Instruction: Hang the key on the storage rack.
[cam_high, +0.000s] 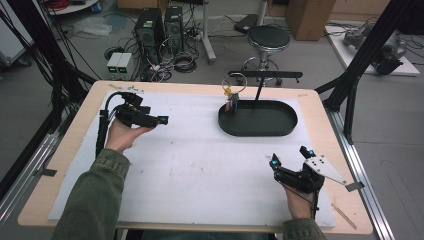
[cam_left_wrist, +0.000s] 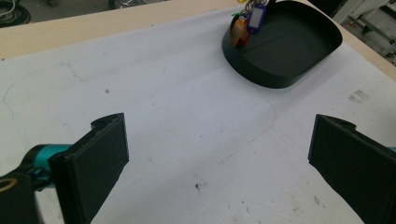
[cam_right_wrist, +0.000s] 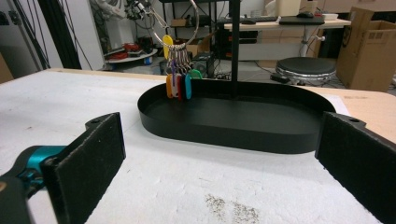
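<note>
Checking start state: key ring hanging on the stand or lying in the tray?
Hanging. The key ring hangs above the black tray, its coloured tags dangling at the rim.

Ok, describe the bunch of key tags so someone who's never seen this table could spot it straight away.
Start at the black oval tray on the far right part of the white mat. At the tray's left end a large metal ring hangs above the rim, and the key tags dangle from it into the tray. They are the brightest things there: yellow, orange, purple, teal.
</note>
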